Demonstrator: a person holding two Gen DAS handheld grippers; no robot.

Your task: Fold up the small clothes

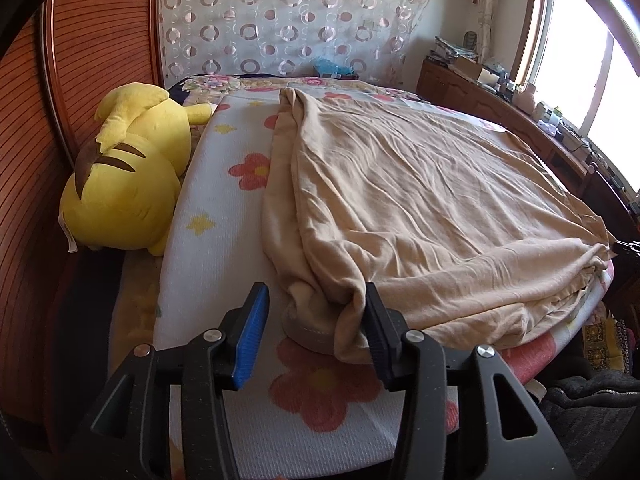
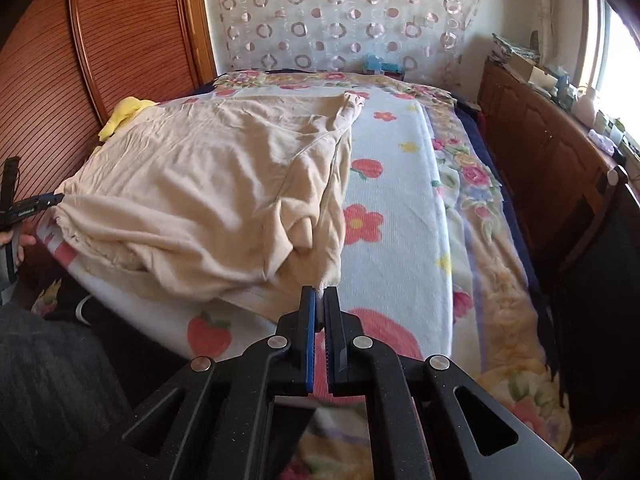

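1. The beige garment (image 1: pixel 420 200) lies spread over the flowered blanket (image 1: pixel 224 184) on the bed, reaching from the near edge well toward the far edge, and it is creased all over.
2. The right gripper (image 2: pixel 319 300) has its jaws clenched on a thin pinch of the garment's near-edge corner; a tuft of cloth shows between the blue pads.
3. The left gripper (image 1: pixel 316 308) stands released: its jaws are apart, and the garment's other near corner bunches between them, draped against one jaw without being pressed.
4. To do this step well, I would judge that the left jaws should close on the full hem fold, not on one loose layer, before either hand lifts.
5. Both corners should then rise together and travel evenly toward the far edge, keeping the hem taut, so the creases do not get folded in.
6. A risk: the right pinch looks shallow and may slip under tension.
7. The yellow plush toy (image 1: pixel 128 168) lies at the bed's left edge, just beside the blanket, clear of the fold path.
8. No container is in use on the bed. The sideboard (image 2: pixel 552 160) along the window side carries small clutter too small to tell apart.
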